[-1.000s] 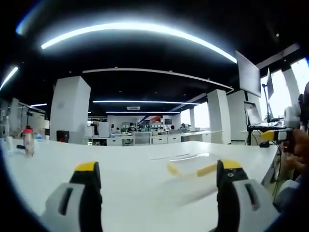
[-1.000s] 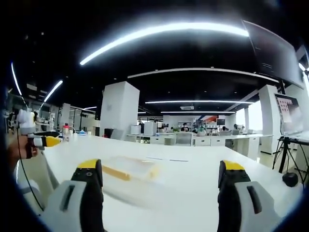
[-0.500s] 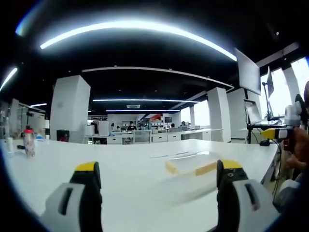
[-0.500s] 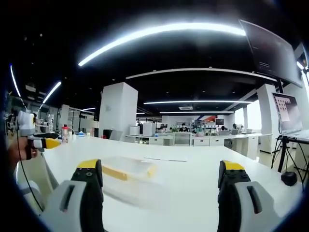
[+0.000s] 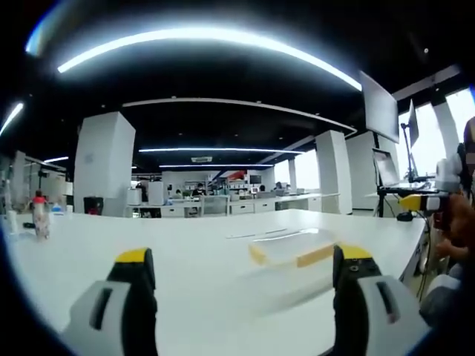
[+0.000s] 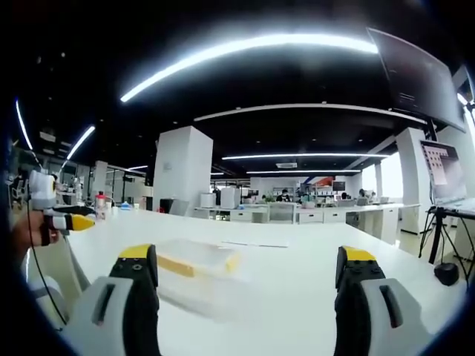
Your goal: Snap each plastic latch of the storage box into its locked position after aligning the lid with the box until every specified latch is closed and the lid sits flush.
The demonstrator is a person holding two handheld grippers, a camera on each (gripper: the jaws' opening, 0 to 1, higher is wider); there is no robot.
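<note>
A clear plastic storage box (image 5: pixel 286 254) with yellow latches lies on the white table (image 5: pixel 193 259), ahead and right of my left gripper (image 5: pixel 241 278). That gripper is open with nothing between its jaws. In the right gripper view the same box (image 6: pixel 194 265) lies ahead and slightly left of my right gripper (image 6: pixel 245 278), which is open and holds nothing. Both grippers hover short of the box. The right gripper (image 5: pixel 427 202) shows at the far right of the left gripper view; the left gripper (image 6: pixel 63 220) shows at the far left of the right gripper view.
A bottle with a red cap (image 5: pixel 39 215) stands at the table's far left. A laptop on a stand (image 5: pixel 390 178) and a hanging monitor (image 5: pixel 381 111) are at the right. White pillars, desks and people sit far behind the table.
Both views have drifted slightly with the hands. The box lies where it was and both grippers remain open.
</note>
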